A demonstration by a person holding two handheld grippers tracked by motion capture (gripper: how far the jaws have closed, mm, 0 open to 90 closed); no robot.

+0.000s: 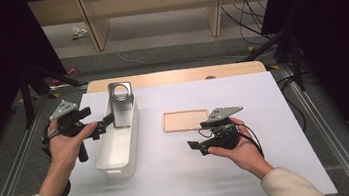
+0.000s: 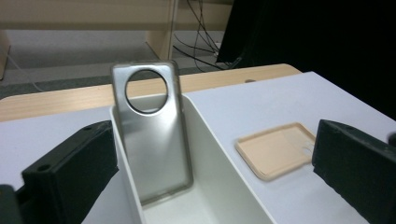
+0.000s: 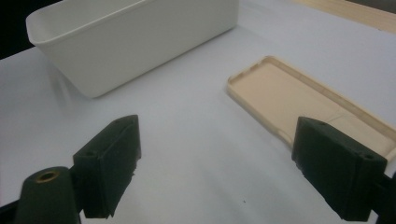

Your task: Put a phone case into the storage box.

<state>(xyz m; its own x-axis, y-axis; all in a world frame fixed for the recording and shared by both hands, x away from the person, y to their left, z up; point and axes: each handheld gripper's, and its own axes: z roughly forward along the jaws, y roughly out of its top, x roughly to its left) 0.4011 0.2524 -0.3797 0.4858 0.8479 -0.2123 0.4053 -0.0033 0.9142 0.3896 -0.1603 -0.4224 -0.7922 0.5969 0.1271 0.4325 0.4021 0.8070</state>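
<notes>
Fingers: left gripper (image 1: 99,126) spread wide, empty, beside white bin (image 1: 112,163); right gripper (image 1: 199,144) likewise apart. Grey phone case (image 1: 121,106) leans upright inside bin, apparently against far wall. Beige phone case (image 1: 184,120) flat, right of bin.

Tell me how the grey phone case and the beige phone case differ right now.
The grey phone case stands nearly upright, leaning on the end wall inside the white bin; the beige phone case lies flat on the table, hollow side up, outside the bin. The grey one looks translucent with a large round camera hole; the beige one is opaque with a small cutout. Both are empty cases, and no gripper holds either.
</notes>
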